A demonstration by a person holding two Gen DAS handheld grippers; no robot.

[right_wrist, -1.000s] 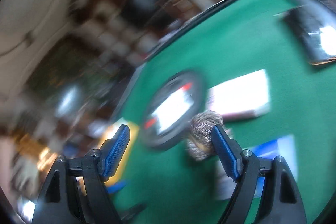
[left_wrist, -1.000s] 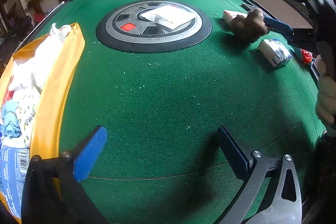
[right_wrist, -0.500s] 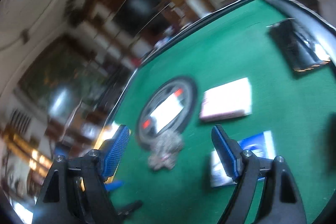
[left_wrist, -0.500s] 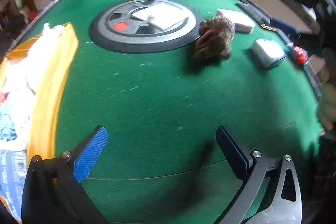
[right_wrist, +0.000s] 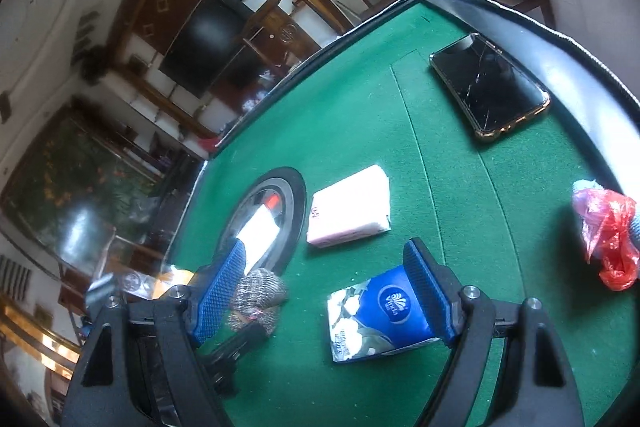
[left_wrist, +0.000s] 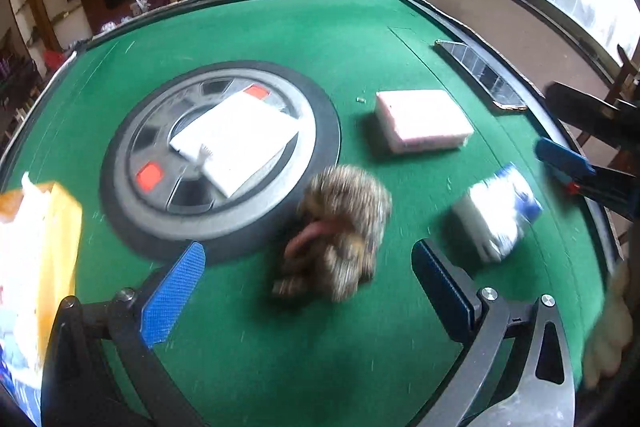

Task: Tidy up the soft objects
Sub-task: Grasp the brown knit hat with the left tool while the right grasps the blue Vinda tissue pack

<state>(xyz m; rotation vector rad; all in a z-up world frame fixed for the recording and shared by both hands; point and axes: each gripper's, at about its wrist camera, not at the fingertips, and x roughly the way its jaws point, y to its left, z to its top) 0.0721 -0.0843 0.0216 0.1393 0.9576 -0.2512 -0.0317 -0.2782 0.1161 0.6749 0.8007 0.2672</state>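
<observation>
A brown furry soft toy [left_wrist: 336, 231] lies on the green felt table [left_wrist: 280, 355], blurred, just ahead of my left gripper [left_wrist: 308, 287], which is open and apart from it. In the right wrist view the toy [right_wrist: 256, 299] sits beside the left finger. My right gripper [right_wrist: 324, 279] is open above a blue tissue pack [right_wrist: 380, 315], its pads not pressing on it. That pack [left_wrist: 496, 211] lies right of the toy. A pink tissue pack [left_wrist: 424, 119] lies farther back. A yellow bin [left_wrist: 60, 227] with soft items stands at the left edge.
A round black and grey hub [left_wrist: 220, 159] in the table's middle carries a white packet [left_wrist: 236, 143]. A cracked phone [right_wrist: 488, 87] lies near the far right rim. A red plastic bag [right_wrist: 608, 239] sits at the right. A person's hand [left_wrist: 608, 339] shows at the right edge.
The furry toy left the right gripper's side and came across the felt towards the hub. The left gripper moved up close to it. The right view swung down onto the table.
</observation>
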